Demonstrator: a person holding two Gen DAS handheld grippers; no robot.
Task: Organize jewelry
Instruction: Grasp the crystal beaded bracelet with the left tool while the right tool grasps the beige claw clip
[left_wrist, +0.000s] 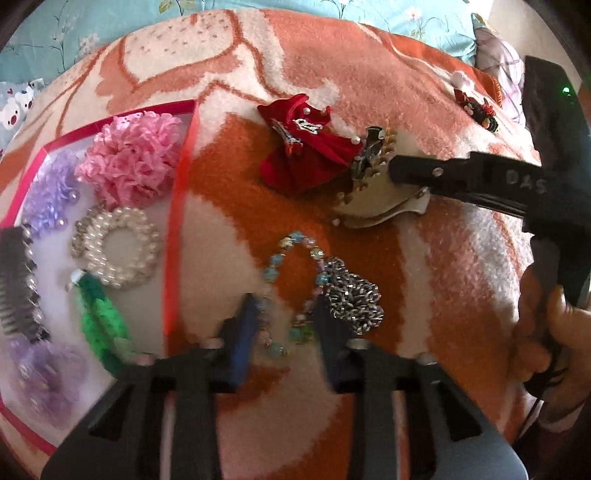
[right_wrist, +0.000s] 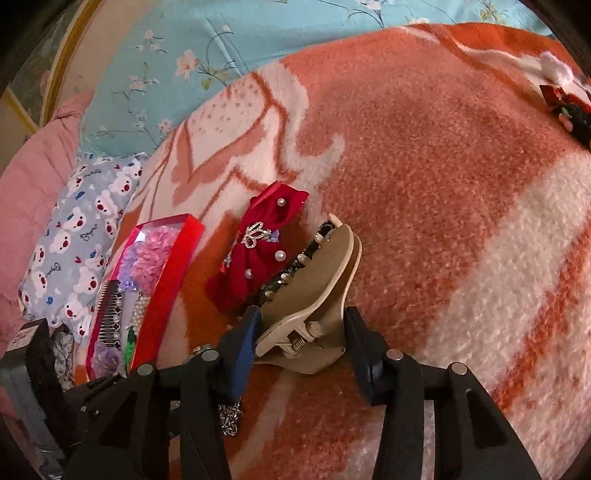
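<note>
Here, left tongs (left_wrist: 286, 300) apart astride bead bracelet (left_wrist: 274, 263), right tongs (right_wrist: 303, 312) apart astride beige clip (right_wrist: 317, 273).

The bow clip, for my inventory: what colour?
Red bow clip, pearl-dotted; clearest in right wrist view.

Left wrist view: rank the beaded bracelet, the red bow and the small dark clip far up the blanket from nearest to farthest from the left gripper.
1. Beaded bracelet, between the left gripper's fingers.
2. Red bow, mid-blanket, straight ahead.
3. Small dark clip, far upper right by the blanket's edge.
</note>
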